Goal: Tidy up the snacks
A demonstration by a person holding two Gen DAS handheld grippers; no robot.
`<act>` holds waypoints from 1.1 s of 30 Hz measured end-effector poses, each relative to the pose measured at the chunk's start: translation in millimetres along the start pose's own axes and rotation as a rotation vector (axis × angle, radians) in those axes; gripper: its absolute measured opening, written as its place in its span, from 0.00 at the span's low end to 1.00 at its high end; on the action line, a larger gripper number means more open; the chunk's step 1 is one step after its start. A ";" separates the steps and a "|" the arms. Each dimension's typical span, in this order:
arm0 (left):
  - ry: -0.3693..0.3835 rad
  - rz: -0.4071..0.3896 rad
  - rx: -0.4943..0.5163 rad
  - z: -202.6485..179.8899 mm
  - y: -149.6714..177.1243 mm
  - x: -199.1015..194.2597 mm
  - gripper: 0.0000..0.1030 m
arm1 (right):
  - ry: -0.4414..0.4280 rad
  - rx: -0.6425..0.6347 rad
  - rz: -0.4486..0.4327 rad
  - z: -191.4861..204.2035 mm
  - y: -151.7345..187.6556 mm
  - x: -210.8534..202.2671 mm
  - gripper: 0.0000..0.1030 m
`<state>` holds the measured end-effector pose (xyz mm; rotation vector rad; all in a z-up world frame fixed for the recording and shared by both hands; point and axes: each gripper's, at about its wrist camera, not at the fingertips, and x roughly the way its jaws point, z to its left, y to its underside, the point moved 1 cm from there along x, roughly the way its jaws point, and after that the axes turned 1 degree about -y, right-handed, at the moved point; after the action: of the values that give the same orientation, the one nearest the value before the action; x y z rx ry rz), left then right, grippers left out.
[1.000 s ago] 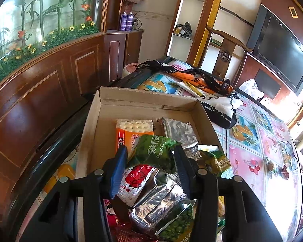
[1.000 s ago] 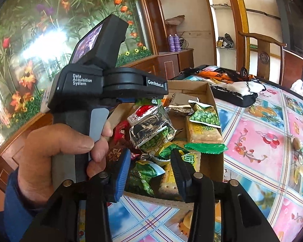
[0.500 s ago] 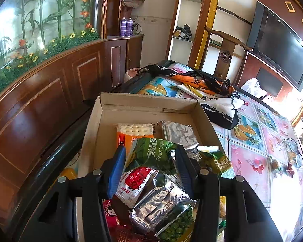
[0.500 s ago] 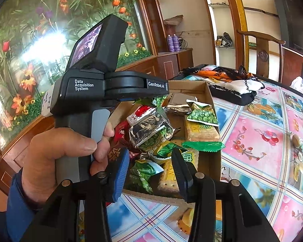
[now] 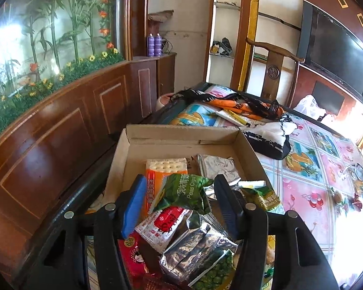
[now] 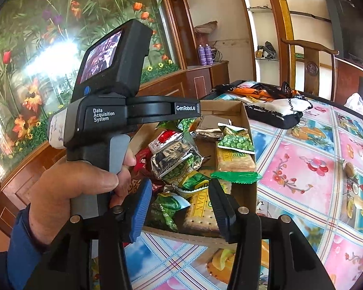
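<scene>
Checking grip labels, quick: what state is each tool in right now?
Left tool: open, jaws just been opening; green pea packet between them, looks unclamped.
Right tool: open, jaws just been opening; grips nothing.

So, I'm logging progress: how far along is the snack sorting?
Done: most snacks already lie piled in the cardboard box. In hand: left tongs have just been opening, green pea packet loose between them; right tongs have just been opening too, gripping nothing. Left: the pile looks unsorted.

place: home living room | signs: wall television, carved wooden chair, fruit-print cloth on desk, flower mural
</scene>
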<state>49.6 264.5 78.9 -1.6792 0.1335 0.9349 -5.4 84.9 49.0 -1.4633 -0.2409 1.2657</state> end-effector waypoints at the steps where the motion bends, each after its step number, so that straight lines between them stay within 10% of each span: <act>1: -0.005 -0.009 0.002 -0.7 0.5 -1.5 0.57 | 0.006 -0.004 -0.004 -0.7 0.3 -1.5 0.53; 33: -0.162 -0.320 0.037 -21.3 21.4 -64.4 0.94 | 0.125 0.001 -0.083 -33.6 28.3 -64.4 0.80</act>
<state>5.3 214.8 103.9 -1.5279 -0.2197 0.8154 -18.5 8.3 54.7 -1.5105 -0.2155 1.1040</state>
